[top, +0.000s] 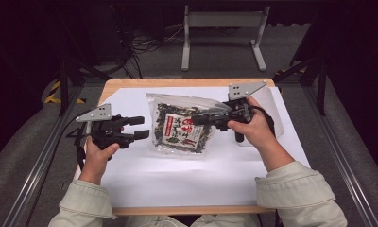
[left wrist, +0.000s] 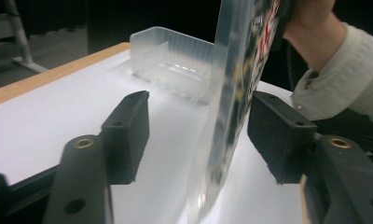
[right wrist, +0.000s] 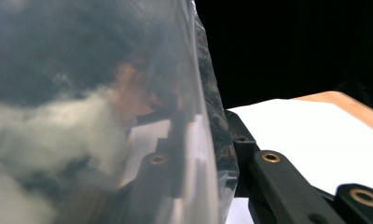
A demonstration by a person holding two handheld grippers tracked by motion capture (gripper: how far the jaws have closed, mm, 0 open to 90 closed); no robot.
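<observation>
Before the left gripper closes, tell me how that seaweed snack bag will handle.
The bag is probably floppy: held by the right gripper, its clear film bends. Likely light, as loose flakes fill it. The glossy plastic may slip between the left gripper pads.

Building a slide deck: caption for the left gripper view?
Open left gripper straddles the hanging snack bag; clear tray behind.

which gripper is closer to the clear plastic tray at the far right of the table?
Right. The right gripper holds the snack bag just left of the clear tray; the left gripper sits open beyond the bag's far side.
</observation>
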